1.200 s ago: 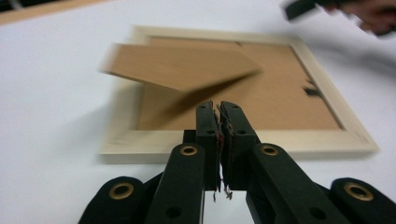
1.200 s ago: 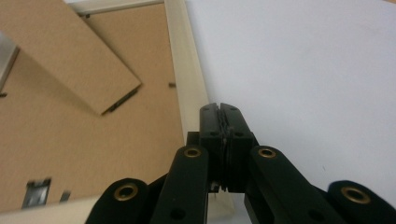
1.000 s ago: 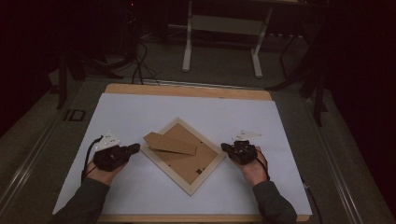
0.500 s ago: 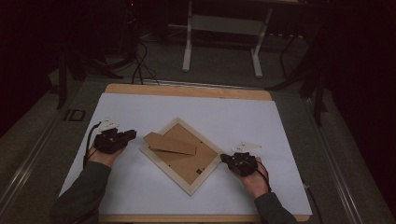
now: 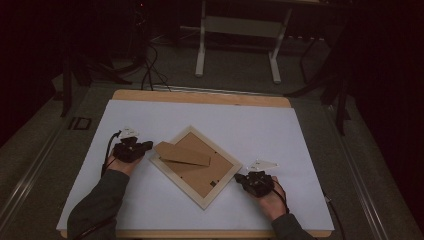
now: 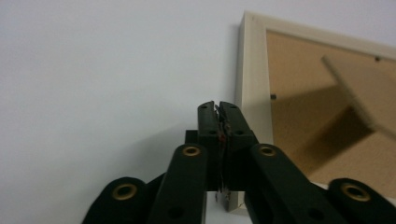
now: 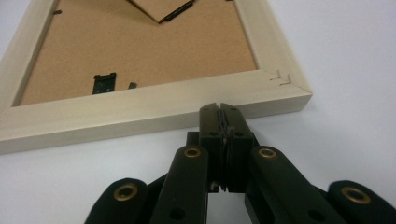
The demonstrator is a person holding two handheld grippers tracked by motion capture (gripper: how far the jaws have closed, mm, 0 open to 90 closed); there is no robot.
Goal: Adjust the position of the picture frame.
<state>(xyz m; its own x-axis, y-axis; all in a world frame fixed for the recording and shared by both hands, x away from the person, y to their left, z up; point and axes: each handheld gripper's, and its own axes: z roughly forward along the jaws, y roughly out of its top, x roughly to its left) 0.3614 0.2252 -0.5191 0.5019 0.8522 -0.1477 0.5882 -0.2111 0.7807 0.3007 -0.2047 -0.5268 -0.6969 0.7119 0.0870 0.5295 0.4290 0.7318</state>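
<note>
We held both tongs clenched and empty, left tongs [image 5: 146,145] and right tongs [image 5: 239,176] touching the picture frame's [image 5: 197,199] opposite sides.

A wooden table [image 5: 200,96] is covered by a white sheet [image 5: 280,130] and is set on a grey floor [image 5: 240,75]. Behind it, the white legs of a stand [image 5: 237,47] and black cables [image 5: 150,70] are seen, while the room beyond is left in darkness.

left hand-held gripper [image 5: 142,146] closed, right hand-held gripper [image 5: 240,177] closed
</note>
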